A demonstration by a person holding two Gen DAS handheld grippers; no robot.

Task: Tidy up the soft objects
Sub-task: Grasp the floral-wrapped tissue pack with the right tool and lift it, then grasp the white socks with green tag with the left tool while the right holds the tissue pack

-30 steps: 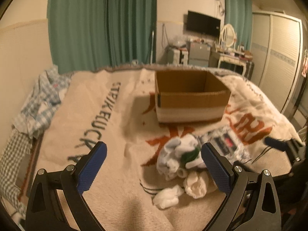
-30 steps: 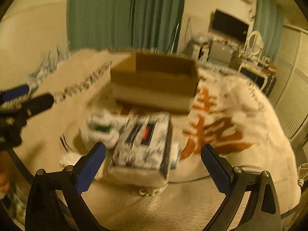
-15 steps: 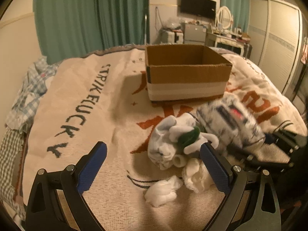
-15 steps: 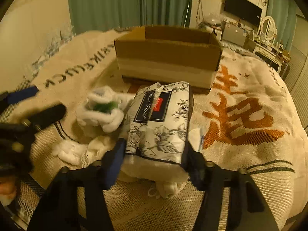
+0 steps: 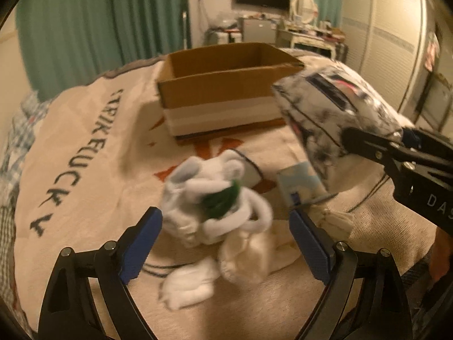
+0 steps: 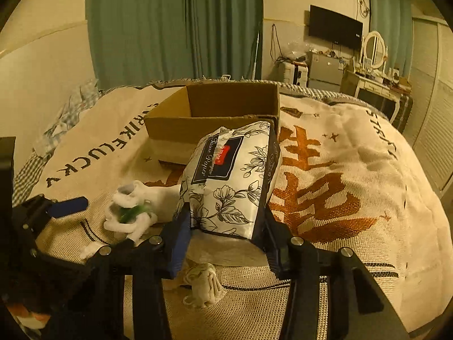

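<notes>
A home bedroom.
A cream woven bedspread with orange lettering point(image 6: 325, 187) is filling the lower frame; green curtains point(image 6: 175, 25), a wall-mounted black television point(image 6: 335, 27) and a white vanity mirror point(image 6: 375, 48) are standing along the top.

1. The right gripper point(image 6: 225, 233) clamps a floral tissue pack point(image 6: 230, 181), lifted and tilted above the blanket point(image 6: 354, 181).
2. An open cardboard box point(image 6: 212, 116) sits just behind the pack.
3. A white sock bundle point(image 6: 130, 212) lies to the left, near the left gripper point(image 6: 56, 208).
4. A crumpled white sock point(image 6: 205, 284) lies below the pack.
</notes>
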